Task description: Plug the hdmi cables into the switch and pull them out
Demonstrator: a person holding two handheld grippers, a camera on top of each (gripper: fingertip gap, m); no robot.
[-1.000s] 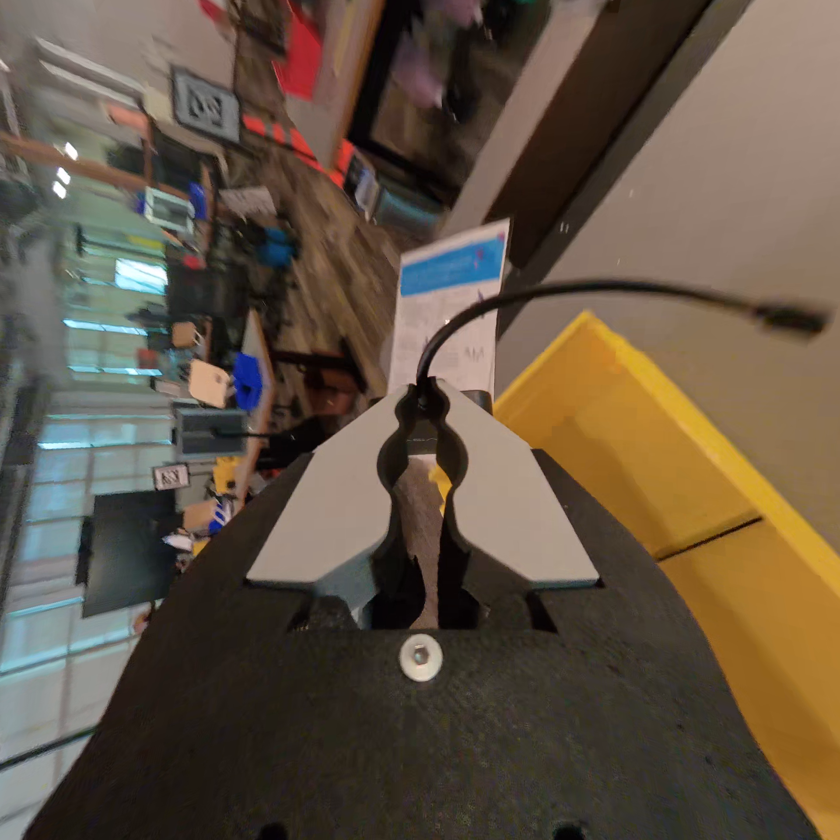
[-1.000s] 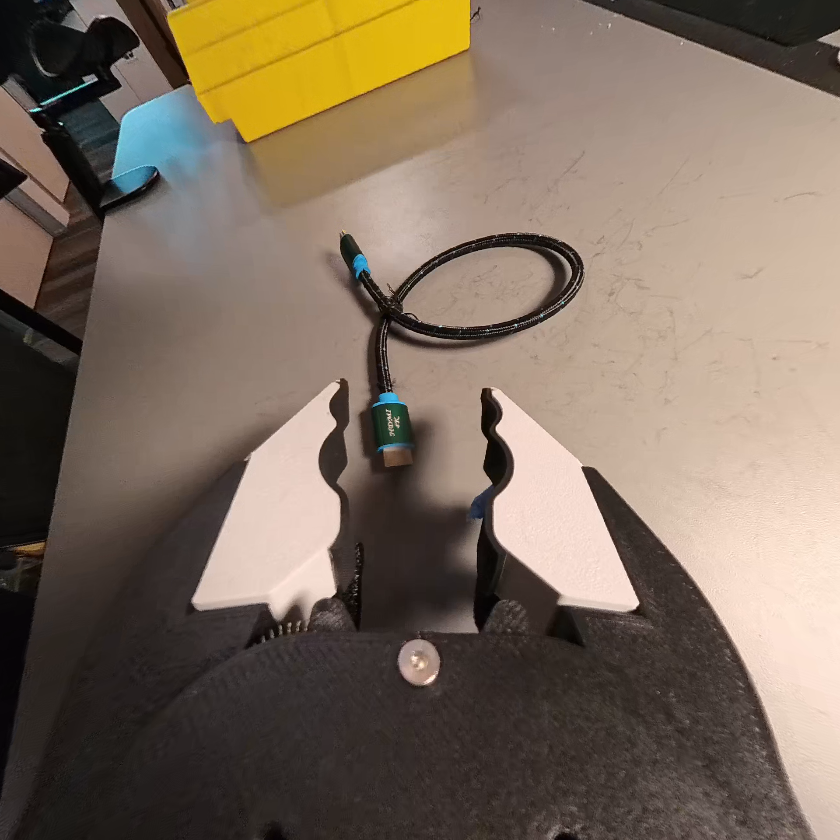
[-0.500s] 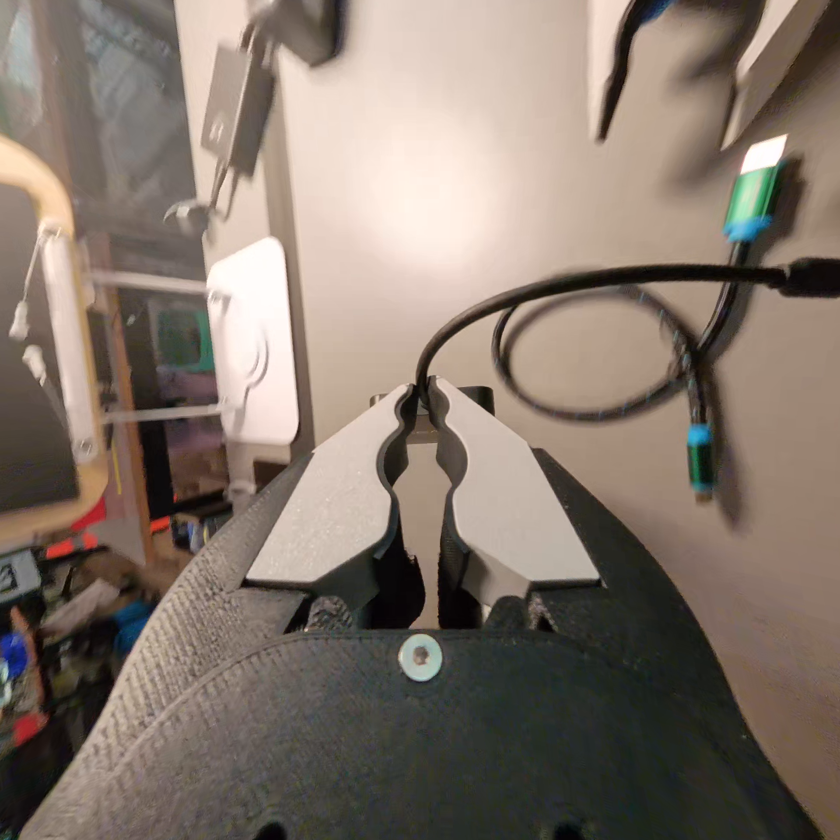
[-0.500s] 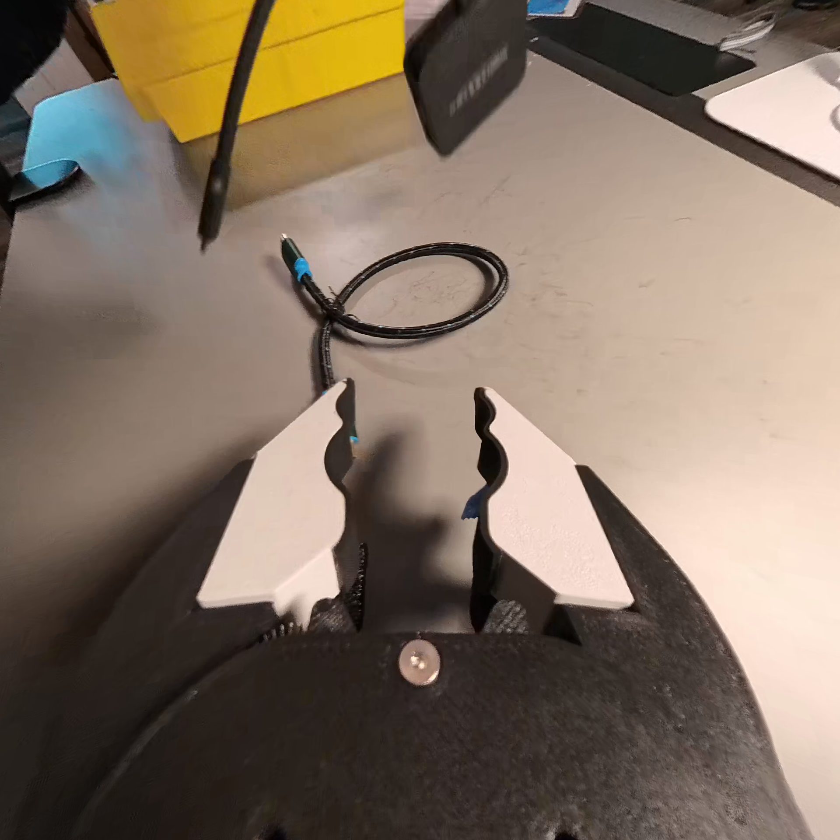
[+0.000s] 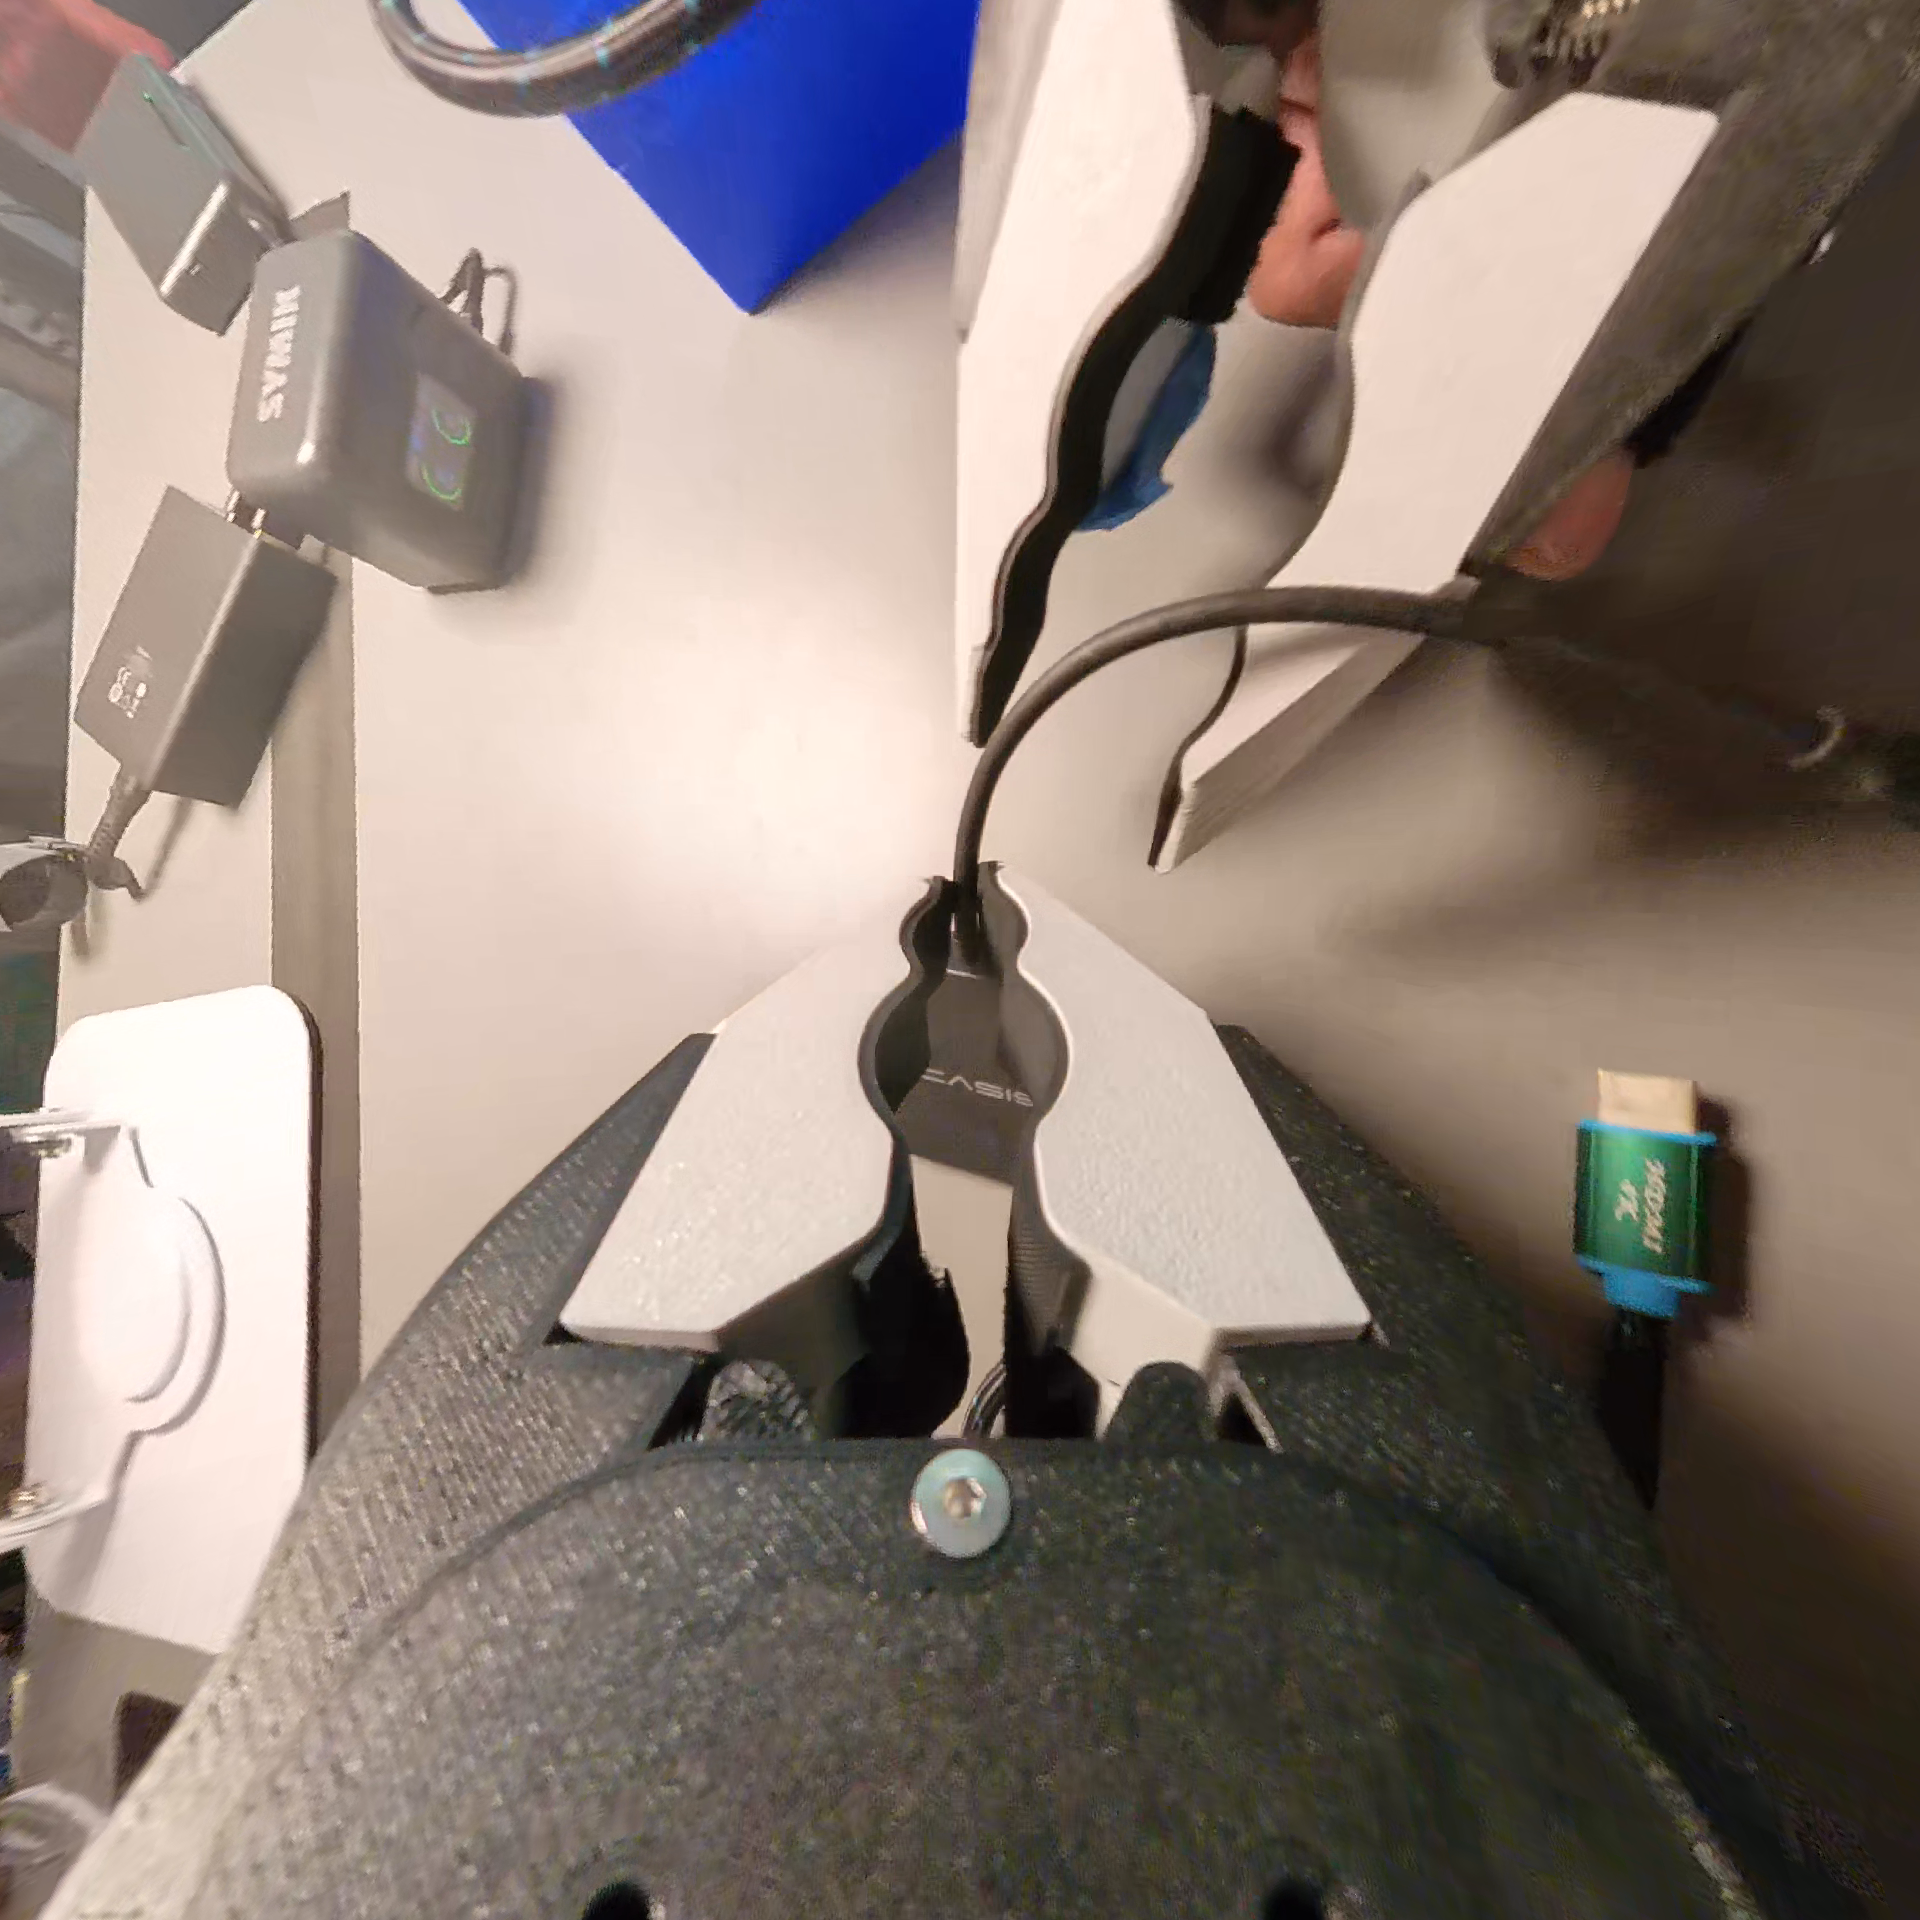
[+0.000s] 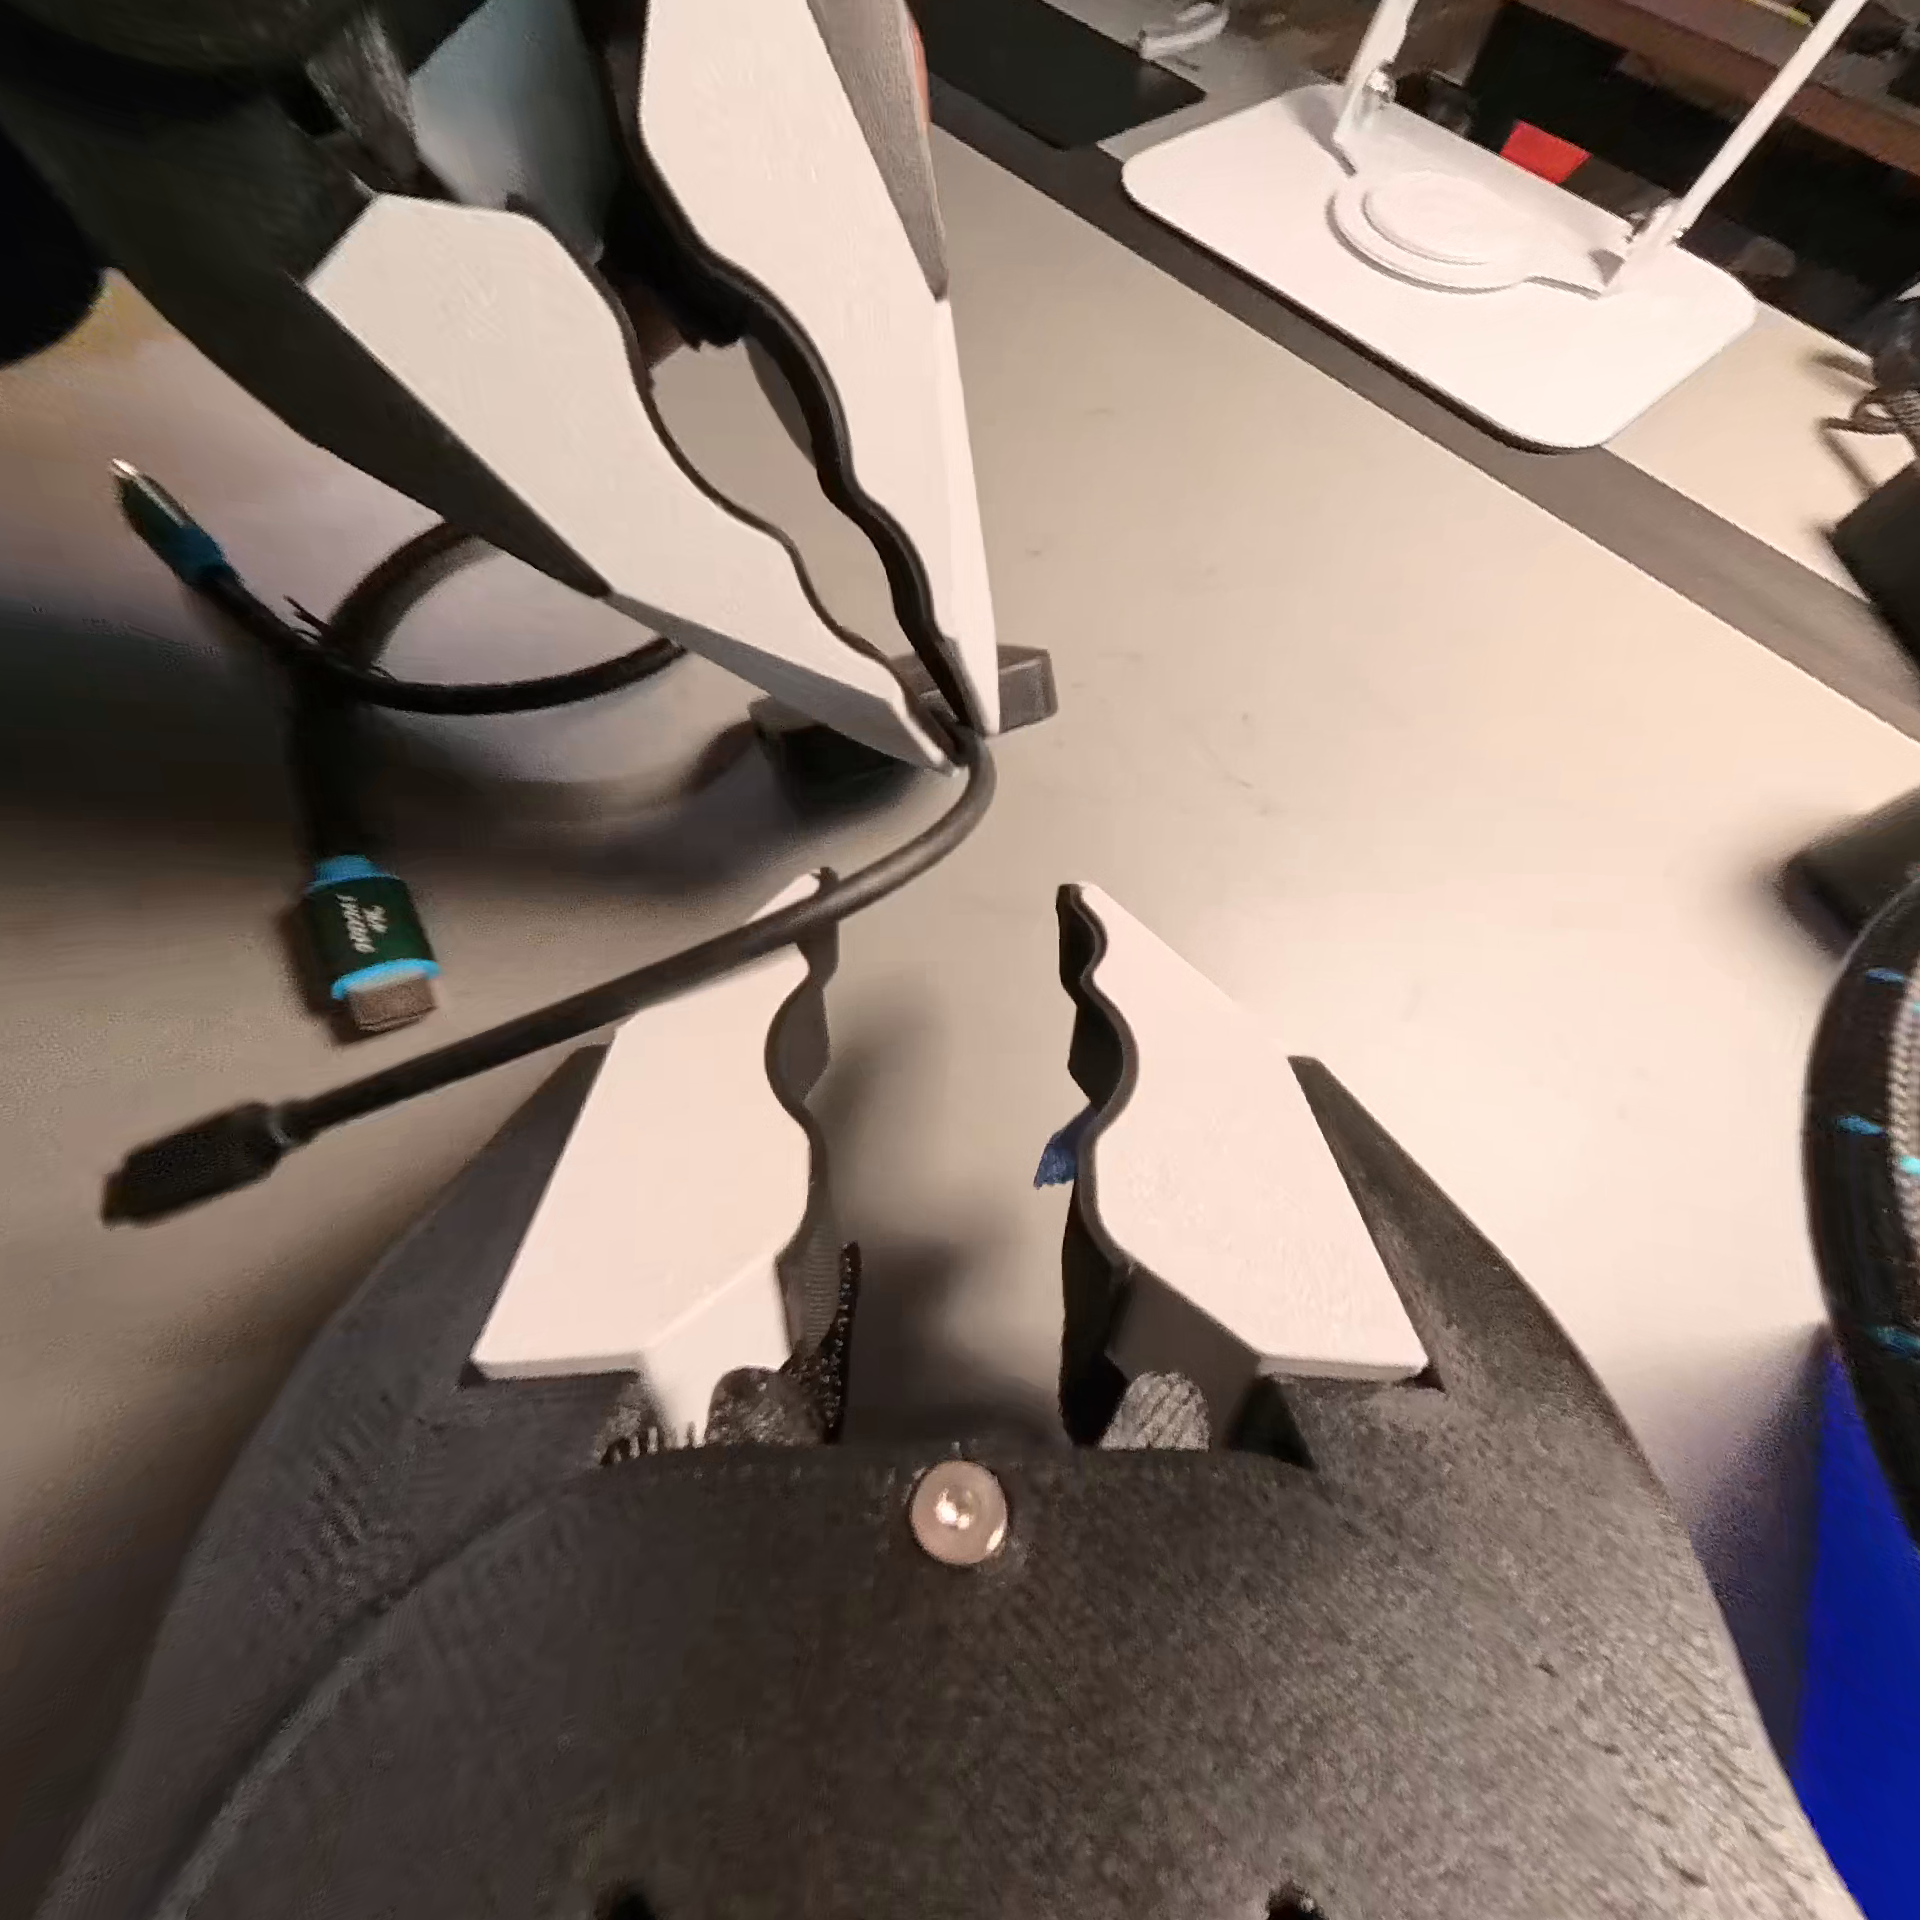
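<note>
My left gripper (image 5: 971, 883) is shut on a small black HDMI switch (image 5: 966, 1122). The switch's own thin black cable (image 5: 1143, 634) comes out between the fingertips and bends right. In the right wrist view the left gripper (image 6: 956, 738) holds the switch (image 6: 1023, 681) low over the grey table. The thin cable (image 6: 727, 956) crosses my right gripper's left finger and ends in a free black plug (image 6: 187, 1164). My right gripper (image 6: 940, 894) is open and empty, facing the left one; it also shows in the left wrist view (image 5: 1075, 790). A braided HDMI cable with a green plug (image 6: 369, 940) (image 5: 1642, 1205) lies on the table.
A blue box (image 5: 790, 135) and another braided cable (image 6: 1860, 1195) sit by the right gripper. Black adapters (image 5: 364, 395) lie along the table's edge. A white stand base (image 6: 1455, 260) stands at the far side.
My left gripper has swung down to the table with the switch and now meets the right gripper tip to tip. The green plug now lies left of the right gripper.
</note>
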